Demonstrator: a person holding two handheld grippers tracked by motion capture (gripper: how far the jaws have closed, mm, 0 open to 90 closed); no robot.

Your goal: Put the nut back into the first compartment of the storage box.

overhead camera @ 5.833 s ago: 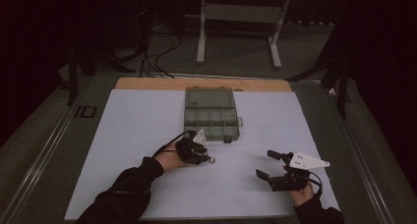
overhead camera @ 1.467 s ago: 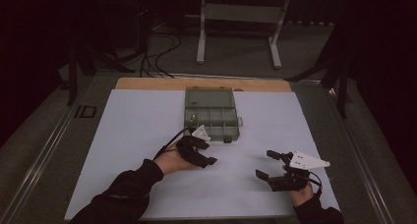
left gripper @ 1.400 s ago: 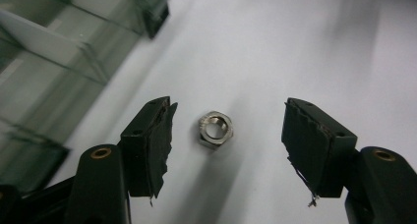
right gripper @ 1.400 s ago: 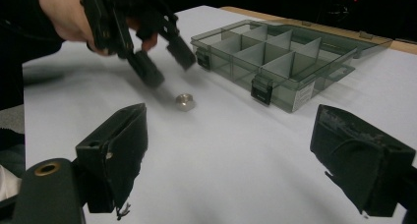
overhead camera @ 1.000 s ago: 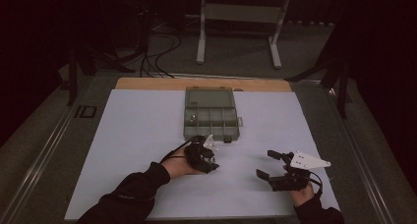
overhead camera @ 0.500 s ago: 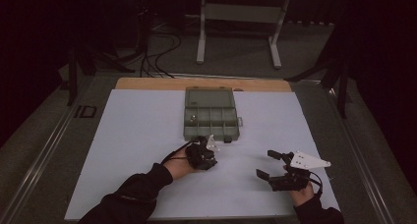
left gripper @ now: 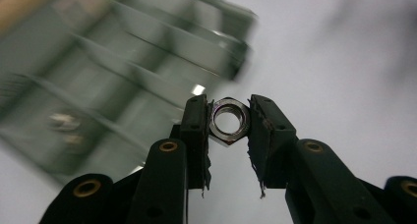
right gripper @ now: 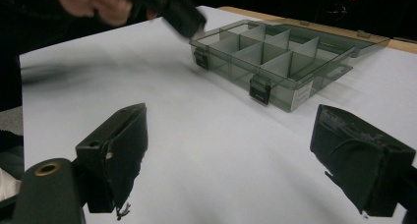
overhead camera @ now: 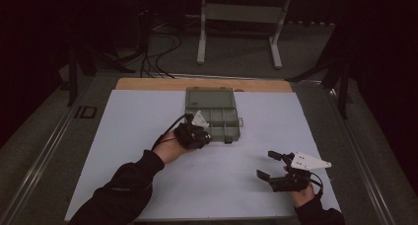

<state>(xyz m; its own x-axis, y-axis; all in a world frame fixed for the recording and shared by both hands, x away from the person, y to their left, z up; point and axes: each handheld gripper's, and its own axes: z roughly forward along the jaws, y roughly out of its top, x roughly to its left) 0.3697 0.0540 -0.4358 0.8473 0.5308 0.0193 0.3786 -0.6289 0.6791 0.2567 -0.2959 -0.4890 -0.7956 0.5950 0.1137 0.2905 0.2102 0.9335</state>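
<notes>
Nut (left gripper: 228,121) between left tool (left gripper: 230,122) pads, over organizer box (overhead camera: 213,114) front corner

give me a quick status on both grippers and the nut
Left gripper shut on hex nut, at the compartment box. Right gripper open, nothing between its jaws, over the white sheet. Nothing in the way.

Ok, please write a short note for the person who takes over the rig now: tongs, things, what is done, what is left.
Left tongs: shut on a hex nut, lifted off the white sheet, at the near edge of the box.
Right tongs: open, holding nothing, low over the sheet at the near right.
Box: open, lid laid back, dividers visible; something small lies in one compartment, too blurred to name.
Done: nut picked up.
Left: probably carry the nut over a compartment and release it. Which compartment cannot be told.
</notes>
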